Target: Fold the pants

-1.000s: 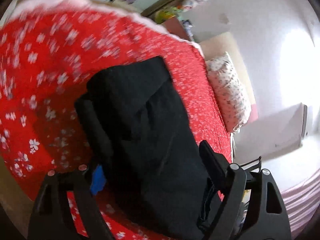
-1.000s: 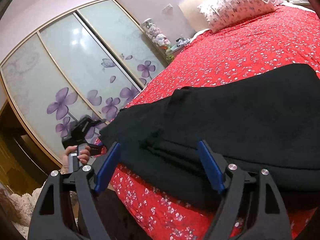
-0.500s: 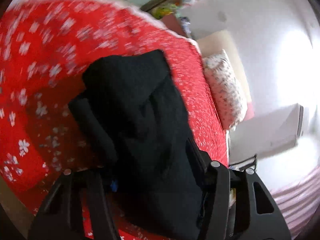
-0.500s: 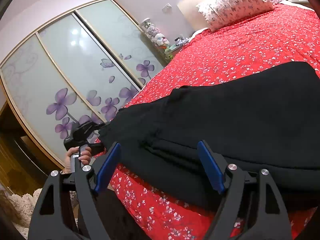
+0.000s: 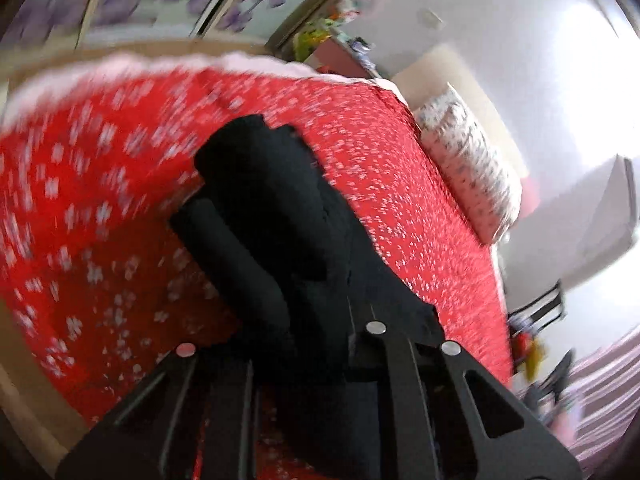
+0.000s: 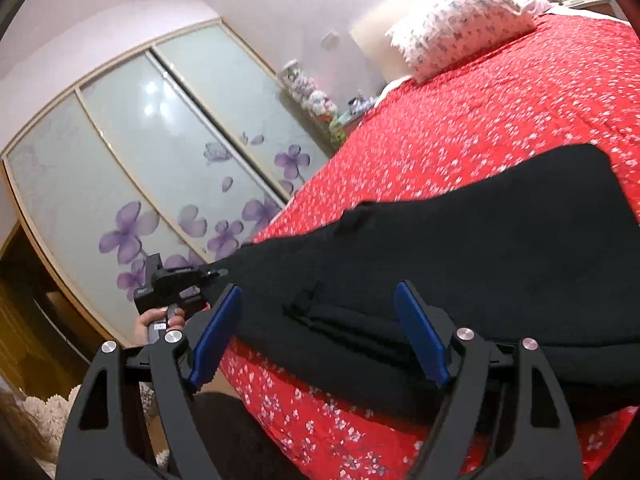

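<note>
Right wrist | black pants folded lengthwise | on red bedspread

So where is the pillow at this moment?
In the right wrist view the pillow lies at the far, upper-right end of the red bedspread, beyond the black pants.

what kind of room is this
Almost certainly a home bedroom: a bed with a red floral bedspread, a patterned pillow at its head, and a sliding-door wardrobe with purple flower decals along the wall. Black pants lie on the bed.
</note>
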`<state>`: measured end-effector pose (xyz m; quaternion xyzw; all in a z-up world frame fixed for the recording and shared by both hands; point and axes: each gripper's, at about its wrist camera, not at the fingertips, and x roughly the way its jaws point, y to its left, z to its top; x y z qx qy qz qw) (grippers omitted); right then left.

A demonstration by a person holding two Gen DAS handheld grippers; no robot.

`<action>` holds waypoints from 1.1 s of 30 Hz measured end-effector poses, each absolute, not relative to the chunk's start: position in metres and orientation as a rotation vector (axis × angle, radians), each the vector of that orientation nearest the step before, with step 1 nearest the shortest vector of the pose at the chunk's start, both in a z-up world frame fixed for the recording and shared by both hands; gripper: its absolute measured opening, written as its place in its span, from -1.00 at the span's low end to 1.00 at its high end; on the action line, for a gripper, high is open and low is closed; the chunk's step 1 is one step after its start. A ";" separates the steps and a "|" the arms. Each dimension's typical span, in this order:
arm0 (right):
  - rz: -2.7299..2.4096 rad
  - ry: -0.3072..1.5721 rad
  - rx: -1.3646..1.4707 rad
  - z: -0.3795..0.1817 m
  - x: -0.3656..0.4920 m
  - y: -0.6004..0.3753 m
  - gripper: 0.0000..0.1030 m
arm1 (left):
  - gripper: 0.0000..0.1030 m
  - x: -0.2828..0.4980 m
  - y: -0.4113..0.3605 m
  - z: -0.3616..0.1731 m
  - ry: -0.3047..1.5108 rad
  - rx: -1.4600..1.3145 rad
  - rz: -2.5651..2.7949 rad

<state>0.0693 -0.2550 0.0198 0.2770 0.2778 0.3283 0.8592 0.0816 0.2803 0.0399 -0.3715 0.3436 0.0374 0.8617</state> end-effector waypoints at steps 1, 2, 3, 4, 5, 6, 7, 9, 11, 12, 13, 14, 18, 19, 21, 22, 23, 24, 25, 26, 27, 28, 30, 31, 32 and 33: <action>0.684 0.574 0.592 0.021 0.069 -0.258 0.57 | -0.75 0.083 0.275 0.048 0.719 -0.749 0.079; 0.673 0.557 0.612 0.023 0.067 -0.265 0.64 | -0.75 0.091 0.268 0.058 0.716 -0.714 0.078; 0.660 0.541 0.633 0.025 0.065 -0.272 0.67 | -0.75 0.093 0.259 0.071 0.708 -0.668 0.073; 0.648 0.525 0.651 0.027 0.063 -0.278 0.67 | -0.75 0.094 0.250 0.080 0.701 -0.630 0.070; 0.638 0.510 0.668 0.028 0.062 -0.285 0.67 | -0.75 0.095 0.241 0.090 0.692 -0.596 0.066; 0.632 0.502 0.678 0.029 0.062 -0.288 0.67 | -0.75 0.094 0.228 0.102 0.678 -0.555 0.057; 0.620 0.490 0.693 0.030 0.061 -0.295 0.67 | -0.75 0.090 0.217 0.112 0.665 -0.526 0.045; 0.594 0.465 0.724 0.032 0.059 -0.308 0.68 | -0.76 0.096 0.190 0.132 0.640 -0.469 0.013; 0.563 0.444 0.755 0.033 0.058 -0.321 0.71 | -0.76 0.097 0.165 0.148 0.621 -0.423 -0.021; 0.552 0.437 0.767 0.033 0.058 -0.326 0.71 | -0.76 0.097 0.148 0.156 0.611 -0.393 -0.043; 0.542 0.432 0.780 0.033 0.058 -0.331 0.71 | -0.76 0.096 0.133 0.161 0.604 -0.370 -0.065; 0.530 0.424 0.797 0.033 0.057 -0.338 0.71 | -0.76 0.094 0.120 0.166 0.598 -0.351 -0.088; 0.494 0.394 0.838 0.033 0.052 -0.356 0.71 | -0.77 0.092 0.058 0.182 0.591 -0.295 -0.204; 0.480 0.383 0.848 0.033 0.051 -0.362 0.71 | -0.77 0.095 0.038 0.185 0.593 -0.273 -0.239; 0.456 0.366 0.857 0.034 0.049 -0.371 0.71 | -0.77 0.095 0.005 0.183 0.602 -0.243 -0.298; 0.441 0.362 0.860 0.034 0.048 -0.373 0.71 | -0.77 0.093 -0.011 0.180 0.613 -0.236 -0.329; 0.419 0.353 0.869 0.033 0.047 -0.379 0.71 | -0.77 0.093 -0.026 0.174 0.629 -0.230 -0.360; 0.404 0.349 0.879 0.032 0.046 -0.382 0.71 | -0.77 0.092 -0.048 0.162 0.657 -0.217 -0.396; 0.389 0.347 0.891 0.030 0.046 -0.387 0.71 | -0.77 0.092 -0.066 0.152 0.681 -0.206 -0.419; 0.365 0.346 0.908 0.027 0.045 -0.392 0.71 | -0.77 0.092 -0.081 0.138 0.709 -0.191 -0.437; 0.349 0.347 0.918 0.025 0.044 -0.396 0.71 | -0.77 0.090 -0.101 0.120 0.752 -0.167 -0.450; 0.331 0.349 0.926 0.023 0.044 -0.399 0.71 | -0.78 0.092 -0.122 0.096 0.819 -0.144 -0.458; 0.299 0.359 0.944 0.019 0.043 -0.407 0.71 | -0.78 0.095 -0.140 0.057 0.913 -0.130 -0.458; 0.285 0.363 0.958 0.017 0.043 -0.412 0.71 | -0.78 0.096 -0.143 0.047 0.931 -0.124 -0.457; 0.276 0.364 0.966 0.016 0.044 -0.414 0.71 | -0.78 0.093 -0.148 0.039 0.924 -0.106 -0.451; 0.268 0.363 0.975 0.015 0.043 -0.418 0.71 | -0.78 0.092 -0.150 0.039 0.905 -0.084 -0.444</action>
